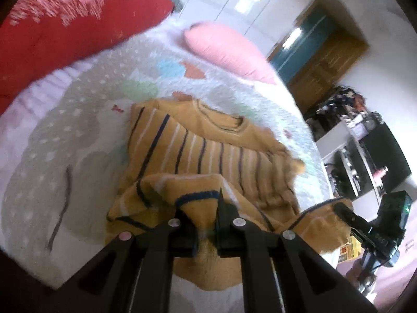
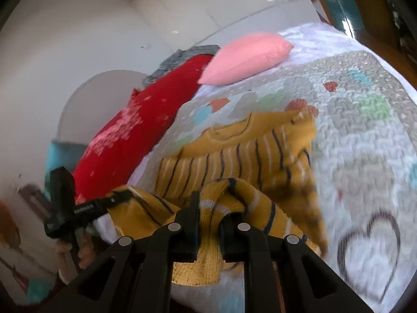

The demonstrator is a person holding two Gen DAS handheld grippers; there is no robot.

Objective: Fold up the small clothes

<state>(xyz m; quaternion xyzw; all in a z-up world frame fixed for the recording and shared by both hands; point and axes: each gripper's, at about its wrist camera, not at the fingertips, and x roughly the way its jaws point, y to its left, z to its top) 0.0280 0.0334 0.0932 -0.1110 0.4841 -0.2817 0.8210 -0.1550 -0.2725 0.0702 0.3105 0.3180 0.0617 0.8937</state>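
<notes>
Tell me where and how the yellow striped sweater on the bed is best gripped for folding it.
Grip the yellow striped sweater at its hem, one corner per gripper, coming from the bed's near edge. The collar lies at the far side toward the pink pillow, so the hem is the closest free edge. The left gripper and right gripper are already shut on it there.

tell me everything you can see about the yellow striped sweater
The yellow striped sweater is a small mustard knit with thin navy and white stripes, a plain yoke and a ribbed round neck. It lies on the patterned quilt, collar away from the cameras. Its near hem is lifted and bunched, pinched shut by the left tongs and right tongs.
</notes>
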